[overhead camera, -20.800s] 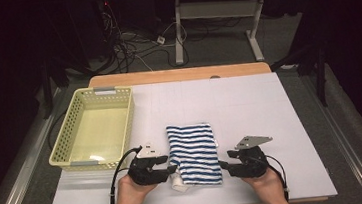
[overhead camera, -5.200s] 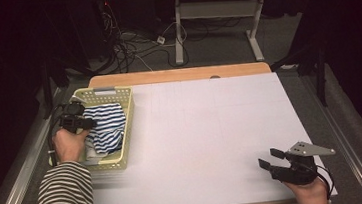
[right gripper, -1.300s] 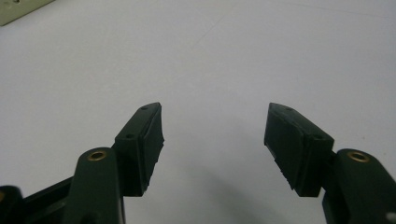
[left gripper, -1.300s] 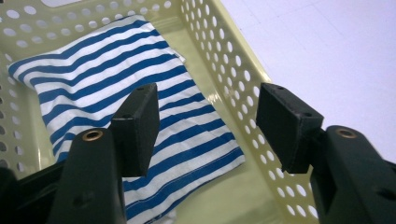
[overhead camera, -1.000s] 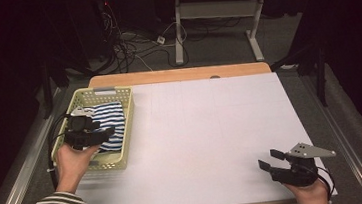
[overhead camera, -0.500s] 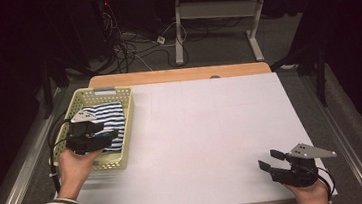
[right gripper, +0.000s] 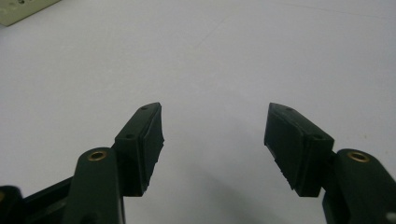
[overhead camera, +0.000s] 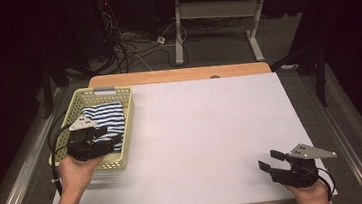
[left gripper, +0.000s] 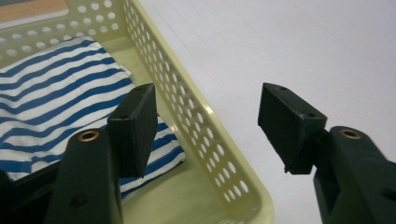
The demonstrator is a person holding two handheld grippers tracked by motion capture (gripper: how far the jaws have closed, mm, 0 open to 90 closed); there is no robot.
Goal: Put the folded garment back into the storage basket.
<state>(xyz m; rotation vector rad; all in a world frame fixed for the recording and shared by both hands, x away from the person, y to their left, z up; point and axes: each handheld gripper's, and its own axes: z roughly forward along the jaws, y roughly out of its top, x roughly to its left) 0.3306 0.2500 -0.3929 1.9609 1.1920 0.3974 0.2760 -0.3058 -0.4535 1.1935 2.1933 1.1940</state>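
Already the striped cloth [overhead camera: 104, 120] lay folded in the yellow basket [overhead camera: 129, 118] at the tabletop's left edge — both jaws gaped empty; next, the left gripper [overhead camera: 103, 138] should withdraw clear.

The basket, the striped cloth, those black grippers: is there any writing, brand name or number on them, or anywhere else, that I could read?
None: no readable text anywhere.
The basket bears only holes.
The striped cloth shows only stripes, no label.
The left gripper and right gripper carry no markings.
The table is blank white.
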